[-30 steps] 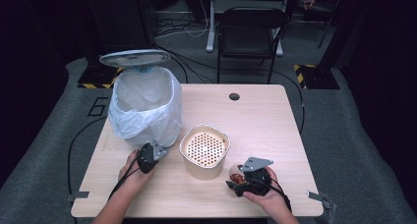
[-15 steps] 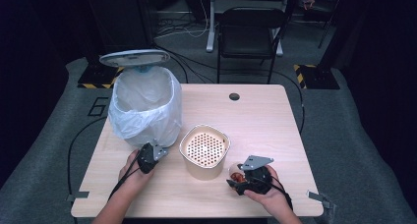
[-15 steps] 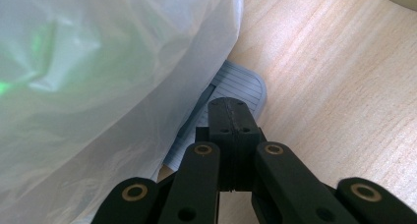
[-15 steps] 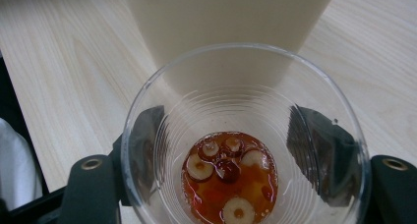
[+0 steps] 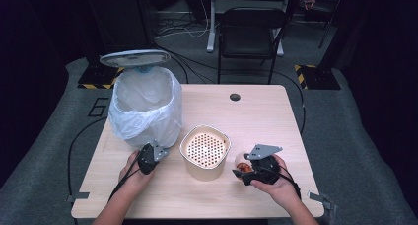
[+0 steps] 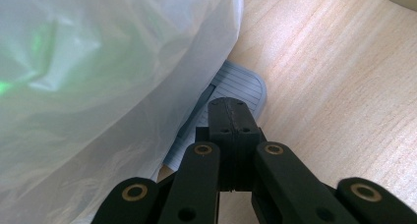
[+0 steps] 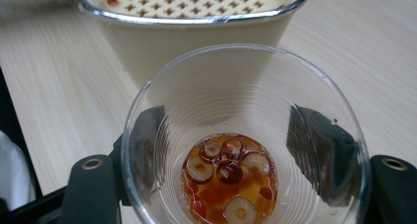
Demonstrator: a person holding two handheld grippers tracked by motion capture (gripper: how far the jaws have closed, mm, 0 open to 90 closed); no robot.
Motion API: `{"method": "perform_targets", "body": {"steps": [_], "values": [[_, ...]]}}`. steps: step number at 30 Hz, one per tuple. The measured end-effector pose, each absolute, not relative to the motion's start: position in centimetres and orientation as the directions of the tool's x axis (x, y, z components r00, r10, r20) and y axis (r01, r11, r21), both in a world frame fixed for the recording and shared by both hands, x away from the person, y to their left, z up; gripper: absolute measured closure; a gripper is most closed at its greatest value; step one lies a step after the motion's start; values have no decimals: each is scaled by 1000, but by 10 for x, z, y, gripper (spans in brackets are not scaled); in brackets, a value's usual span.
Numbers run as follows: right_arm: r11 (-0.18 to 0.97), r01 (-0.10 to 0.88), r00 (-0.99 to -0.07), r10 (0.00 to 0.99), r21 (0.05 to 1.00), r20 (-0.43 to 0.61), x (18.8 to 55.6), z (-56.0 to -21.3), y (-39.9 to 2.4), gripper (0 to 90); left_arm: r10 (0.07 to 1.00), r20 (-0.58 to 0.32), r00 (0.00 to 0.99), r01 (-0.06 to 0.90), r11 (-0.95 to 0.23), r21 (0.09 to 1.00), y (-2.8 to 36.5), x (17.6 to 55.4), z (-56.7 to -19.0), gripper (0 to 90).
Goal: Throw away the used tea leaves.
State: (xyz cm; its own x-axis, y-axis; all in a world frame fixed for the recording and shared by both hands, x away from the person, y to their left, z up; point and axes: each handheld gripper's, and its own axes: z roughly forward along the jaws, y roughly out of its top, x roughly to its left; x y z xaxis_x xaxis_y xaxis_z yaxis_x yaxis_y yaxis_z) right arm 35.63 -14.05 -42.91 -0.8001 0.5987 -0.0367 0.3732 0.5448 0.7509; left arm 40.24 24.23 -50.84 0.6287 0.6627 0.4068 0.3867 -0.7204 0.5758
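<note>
Clear cup (image 7: 243,150) clamped upright in right tool (image 5: 255,167) | left tool (image 6: 231,130) closed, level, empty

Black chair (image 5: 251,35) beyond table (image 5: 256,111); cables (image 5: 172,25) on grey floor mat (image 5: 345,136).

On the pale wooden table (image 5: 276,111), the cream perforated strainer tub (image 5: 205,152) sits between the white-bagged bin (image 5: 145,109) at left and the clear plastic cup (image 7: 246,135) at right.

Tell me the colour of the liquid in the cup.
Amber-orange liquid in the clear cup; right gripper view shows it best.
</note>
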Motion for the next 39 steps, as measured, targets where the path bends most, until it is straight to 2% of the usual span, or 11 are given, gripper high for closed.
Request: {"method": "perform_targets", "body": {"steps": [9, 25, 39], "values": [[552, 361, -787, 613, 751, -72, 375, -395, -150, 310, 665, 407, 627, 387, -719, 578, 242, 403, -508, 900], [530, 340, -787, 613, 777, -74, 408, -348, -149, 312, 663, 407, 628, 389, -721, 573, 242, 403, -508, 900], [522, 331, -781, 619, 786, -82, 439, -338, -127, 312, 666, 408, 624, 391, -719, 574, 242, 402, -508, 900]]}}
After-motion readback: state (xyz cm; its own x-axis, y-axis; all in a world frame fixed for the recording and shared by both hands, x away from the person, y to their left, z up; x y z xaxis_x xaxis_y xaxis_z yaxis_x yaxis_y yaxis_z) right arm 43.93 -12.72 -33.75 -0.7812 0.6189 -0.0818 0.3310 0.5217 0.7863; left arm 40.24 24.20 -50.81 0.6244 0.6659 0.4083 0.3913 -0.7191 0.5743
